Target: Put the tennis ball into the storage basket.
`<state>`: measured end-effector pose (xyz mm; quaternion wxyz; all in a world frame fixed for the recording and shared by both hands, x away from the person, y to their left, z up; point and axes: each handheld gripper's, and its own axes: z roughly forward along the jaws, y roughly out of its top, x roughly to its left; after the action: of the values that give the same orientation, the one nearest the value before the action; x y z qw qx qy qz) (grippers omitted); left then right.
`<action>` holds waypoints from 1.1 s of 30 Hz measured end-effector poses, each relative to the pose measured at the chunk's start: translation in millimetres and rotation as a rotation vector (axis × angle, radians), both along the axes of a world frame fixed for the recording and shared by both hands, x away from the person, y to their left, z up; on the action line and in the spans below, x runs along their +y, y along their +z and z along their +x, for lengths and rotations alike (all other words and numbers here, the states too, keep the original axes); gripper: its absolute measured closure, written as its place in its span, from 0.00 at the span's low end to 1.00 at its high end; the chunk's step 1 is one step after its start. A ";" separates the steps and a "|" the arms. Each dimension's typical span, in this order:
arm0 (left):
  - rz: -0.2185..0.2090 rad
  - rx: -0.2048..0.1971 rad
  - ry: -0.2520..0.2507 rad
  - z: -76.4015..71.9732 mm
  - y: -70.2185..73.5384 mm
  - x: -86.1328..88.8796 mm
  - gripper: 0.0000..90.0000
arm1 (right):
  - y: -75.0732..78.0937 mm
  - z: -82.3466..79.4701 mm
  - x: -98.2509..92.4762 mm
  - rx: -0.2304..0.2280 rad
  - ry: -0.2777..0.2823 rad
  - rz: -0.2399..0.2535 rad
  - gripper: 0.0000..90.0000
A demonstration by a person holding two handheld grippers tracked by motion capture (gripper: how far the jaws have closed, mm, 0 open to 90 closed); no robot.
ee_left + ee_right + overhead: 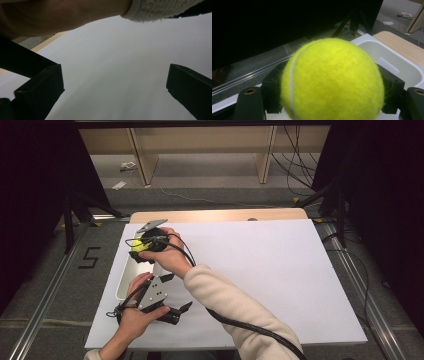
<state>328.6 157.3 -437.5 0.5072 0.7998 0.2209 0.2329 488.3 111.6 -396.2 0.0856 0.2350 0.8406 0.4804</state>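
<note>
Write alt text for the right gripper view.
A fuzzy yellow tennis ball sits clamped between the right gripper's two black jaws, close to the camera. Behind it lies a white bin at the table's edge, with dark floor beyond.

Lighting: bright table, dark surroundings.
White table sheet (260,270) evenly lit; both side margins near black. Tennis ball (332,80) close and soft-focused. Left gripper view dim, grey, blurred.
</note>
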 end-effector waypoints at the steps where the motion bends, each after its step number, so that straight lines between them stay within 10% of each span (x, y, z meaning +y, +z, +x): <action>1: 0.000 0.000 0.001 -0.1 0.1 0.0 0.01 | 0.2 0.1 0.2 0.001 0.003 0.000 0.29; 33: 0.000 -0.001 -0.003 -0.1 -0.1 -0.3 0.01 | -9.4 4.2 5.6 0.010 0.020 -0.041 0.29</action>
<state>328.4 157.0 -437.6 0.5079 0.7999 0.2194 0.2325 492.5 117.2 -405.6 0.0814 0.2269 0.8530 0.4630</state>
